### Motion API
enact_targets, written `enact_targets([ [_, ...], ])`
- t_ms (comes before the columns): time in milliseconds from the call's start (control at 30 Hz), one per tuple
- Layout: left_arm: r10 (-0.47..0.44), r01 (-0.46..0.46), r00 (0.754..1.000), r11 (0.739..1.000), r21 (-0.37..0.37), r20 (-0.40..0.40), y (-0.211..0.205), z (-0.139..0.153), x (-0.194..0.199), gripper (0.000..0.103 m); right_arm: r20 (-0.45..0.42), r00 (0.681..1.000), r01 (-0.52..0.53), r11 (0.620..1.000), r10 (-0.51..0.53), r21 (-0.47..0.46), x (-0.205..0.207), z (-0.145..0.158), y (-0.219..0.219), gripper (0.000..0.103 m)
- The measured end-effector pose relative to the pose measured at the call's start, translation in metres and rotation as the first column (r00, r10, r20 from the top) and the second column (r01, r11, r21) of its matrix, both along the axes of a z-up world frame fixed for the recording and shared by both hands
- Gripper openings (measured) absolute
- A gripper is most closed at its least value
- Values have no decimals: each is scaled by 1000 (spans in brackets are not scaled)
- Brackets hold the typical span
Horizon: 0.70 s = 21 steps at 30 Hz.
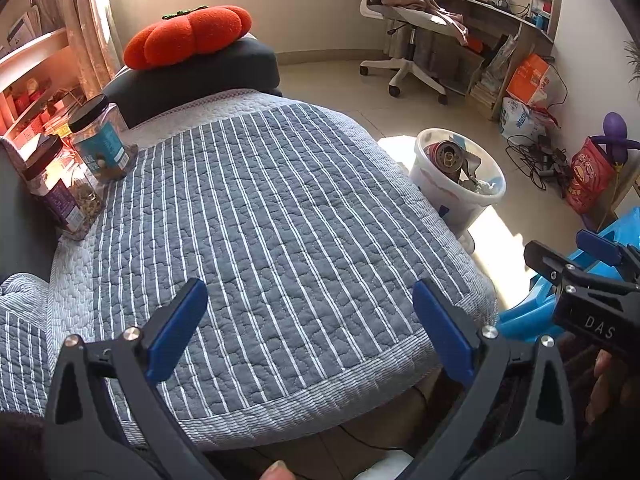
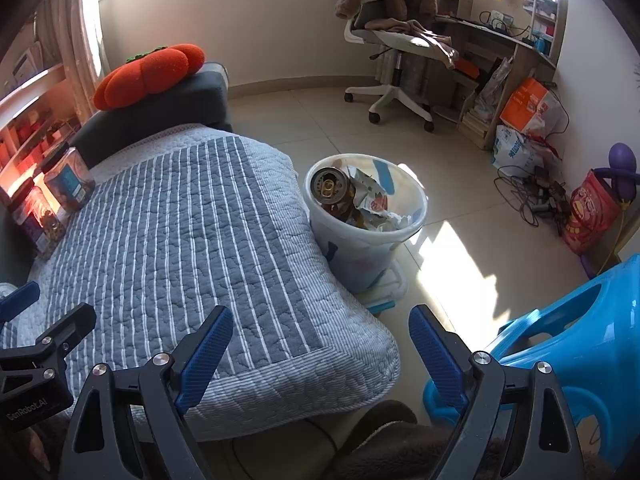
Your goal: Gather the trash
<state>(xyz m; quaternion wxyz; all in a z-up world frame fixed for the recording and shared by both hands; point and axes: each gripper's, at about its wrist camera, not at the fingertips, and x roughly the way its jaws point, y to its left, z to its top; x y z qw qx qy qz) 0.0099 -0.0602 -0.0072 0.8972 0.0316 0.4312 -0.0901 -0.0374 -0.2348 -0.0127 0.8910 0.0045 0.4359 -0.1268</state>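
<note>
A white trash bin (image 2: 362,236) stands on the floor beside the sofa seat, holding a crushed can (image 2: 330,189) and crumpled wrappers (image 2: 374,204). It also shows in the left wrist view (image 1: 452,188). My left gripper (image 1: 308,324) is open and empty above the striped quilted cover (image 1: 260,208). My right gripper (image 2: 320,348) is open and empty over the cover's front right corner, short of the bin. The right gripper shows at the right edge of the left wrist view (image 1: 580,252).
Two snack jars (image 1: 84,168) stand at the cover's left edge. An orange pumpkin cushion (image 1: 188,34) lies on the dark armrest. A blue plastic stool (image 2: 568,344) is at right. An office chair (image 2: 392,48), desk, bags and cables (image 2: 532,196) line the far wall.
</note>
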Motion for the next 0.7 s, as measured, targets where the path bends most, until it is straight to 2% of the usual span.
enact_targets([
  [700, -12, 11, 999, 1000, -16, -35, -1, -3, 2, 102, 17, 1000, 21, 1000, -22, 9, -2, 2, -1, 91],
])
